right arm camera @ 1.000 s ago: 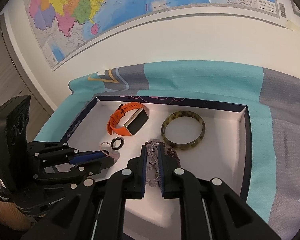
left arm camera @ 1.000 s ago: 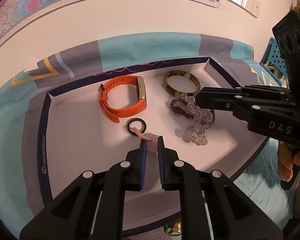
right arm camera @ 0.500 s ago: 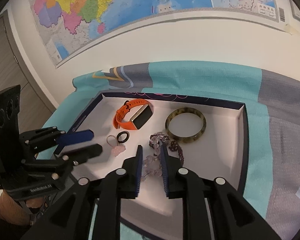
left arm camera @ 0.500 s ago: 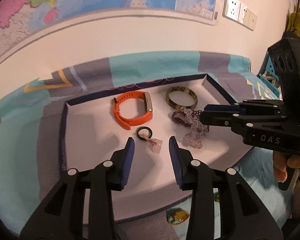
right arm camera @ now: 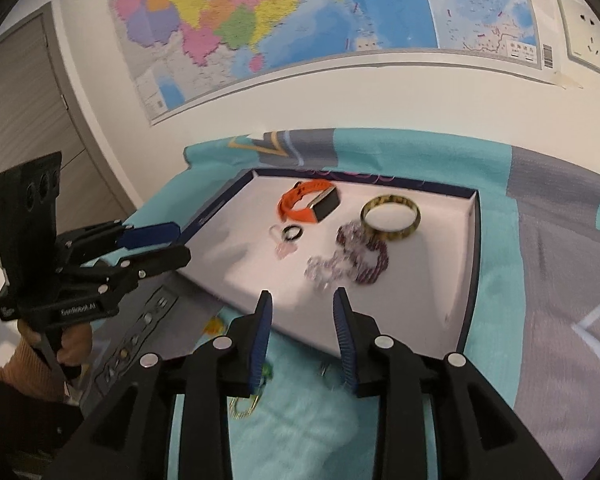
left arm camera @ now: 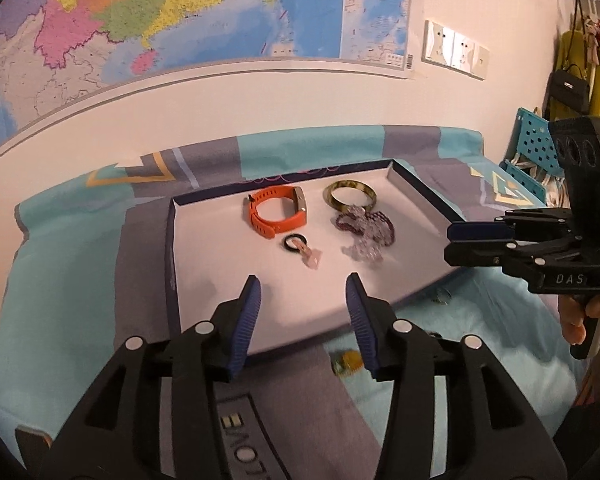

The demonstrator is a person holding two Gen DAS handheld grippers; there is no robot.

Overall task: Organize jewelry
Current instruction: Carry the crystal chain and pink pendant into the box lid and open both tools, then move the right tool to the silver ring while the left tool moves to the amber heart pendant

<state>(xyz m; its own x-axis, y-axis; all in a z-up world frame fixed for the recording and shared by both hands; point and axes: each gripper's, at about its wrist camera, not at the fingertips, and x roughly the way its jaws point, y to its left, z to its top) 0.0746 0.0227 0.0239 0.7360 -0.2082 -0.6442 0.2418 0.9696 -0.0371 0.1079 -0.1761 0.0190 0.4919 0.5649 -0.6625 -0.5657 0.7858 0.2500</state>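
Both left gripper (left arm camera: 303, 292) and right gripper (right arm camera: 302, 308) just opening, empty.

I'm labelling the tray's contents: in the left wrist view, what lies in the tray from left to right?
Orange smartwatch → black ring → pink pendant → beaded bracelets. The bangle overlaps the beads, so its place is unclear.

Glossy mottled bangle (left arm camera: 351, 197), matt orange rubbery watch strap (left arm camera: 274, 216) (metal case) — cloth bedspread (left arm camera: 80, 288).
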